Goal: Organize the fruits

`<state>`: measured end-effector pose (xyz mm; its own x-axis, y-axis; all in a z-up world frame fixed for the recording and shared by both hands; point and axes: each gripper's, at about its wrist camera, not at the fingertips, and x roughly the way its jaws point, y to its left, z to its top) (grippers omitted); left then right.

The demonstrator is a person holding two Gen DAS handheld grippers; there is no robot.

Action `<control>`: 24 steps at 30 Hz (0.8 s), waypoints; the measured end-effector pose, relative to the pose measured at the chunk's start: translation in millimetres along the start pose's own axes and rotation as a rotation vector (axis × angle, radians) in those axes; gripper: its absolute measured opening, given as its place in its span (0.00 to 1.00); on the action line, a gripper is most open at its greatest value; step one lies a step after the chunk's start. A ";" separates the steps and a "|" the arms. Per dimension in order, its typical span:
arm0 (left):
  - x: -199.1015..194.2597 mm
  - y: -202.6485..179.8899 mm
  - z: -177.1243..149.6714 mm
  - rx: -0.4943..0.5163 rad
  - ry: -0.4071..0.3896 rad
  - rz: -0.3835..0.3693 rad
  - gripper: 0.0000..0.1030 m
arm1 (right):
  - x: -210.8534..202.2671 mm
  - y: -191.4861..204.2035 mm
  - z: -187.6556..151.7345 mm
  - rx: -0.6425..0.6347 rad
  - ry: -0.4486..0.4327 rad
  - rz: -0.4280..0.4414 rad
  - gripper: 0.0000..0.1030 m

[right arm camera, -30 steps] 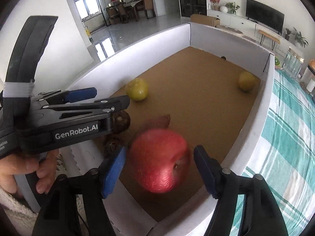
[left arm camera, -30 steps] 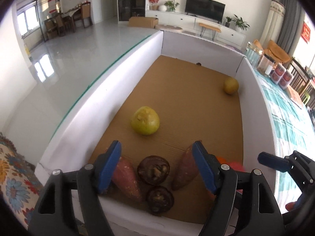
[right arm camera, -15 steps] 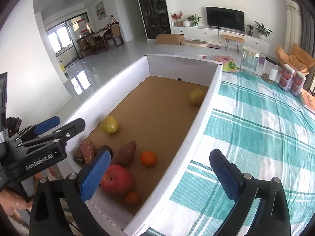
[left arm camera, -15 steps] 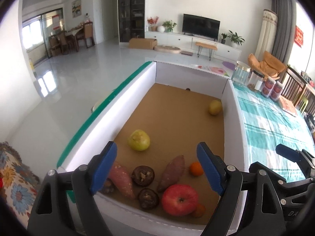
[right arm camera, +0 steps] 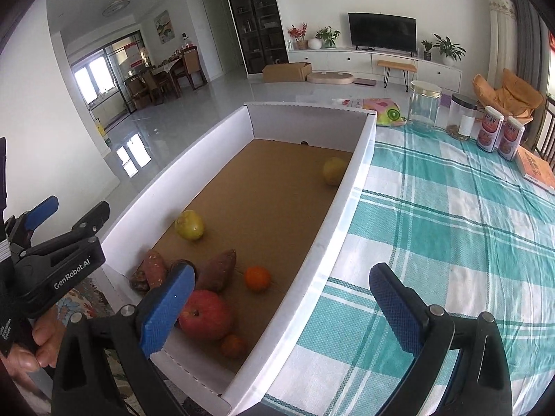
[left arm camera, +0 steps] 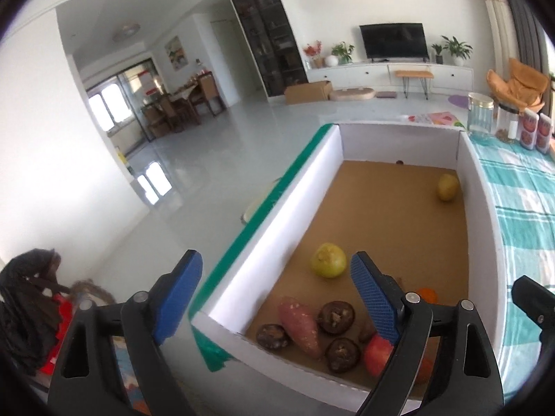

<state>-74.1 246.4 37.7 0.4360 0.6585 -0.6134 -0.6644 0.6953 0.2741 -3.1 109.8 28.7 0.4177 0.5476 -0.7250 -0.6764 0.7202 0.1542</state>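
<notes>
A white box (right arm camera: 347,208) with a brown floor stands on the table. At its near end lie a red apple (right arm camera: 204,315), two sweet potatoes (right arm camera: 218,270), dark round fruits (left arm camera: 336,317), an orange (right arm camera: 257,278) and a smaller orange fruit (right arm camera: 233,346). A yellow-green fruit (right arm camera: 189,225) lies mid-box; a yellow one (right arm camera: 333,171) lies at the far right. My right gripper (right arm camera: 281,308) is open and empty above the box's near right wall. My left gripper (left arm camera: 277,298) is open and empty, above the box's near left corner.
A teal checked tablecloth (right arm camera: 451,242) covers the table right of the box. Jars (right arm camera: 425,104), cans (right arm camera: 489,133) and a book (right arm camera: 536,171) stand at its far end. The floor drops away left of the box (left arm camera: 194,173).
The right gripper let go of the red apple, which now lies at the box's near end. Both grippers pulled back and up; the left one shifted left.
</notes>
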 end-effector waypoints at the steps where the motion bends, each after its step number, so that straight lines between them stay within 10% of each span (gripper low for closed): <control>1: 2.1 0.6 -0.6 0.003 0.031 -0.031 0.87 | -0.8 3.3 0.0 -0.006 0.003 -0.004 0.97; 24: 4.9 -1.6 -8.4 0.011 0.115 -0.143 0.87 | -8.1 19.3 5.9 -0.035 0.018 -0.089 0.97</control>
<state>-76.1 246.1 28.1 0.4528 0.5161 -0.7270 -0.5935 0.7830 0.1861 -16.0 121.7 41.5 0.4664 0.4737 -0.7470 -0.6577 0.7505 0.0652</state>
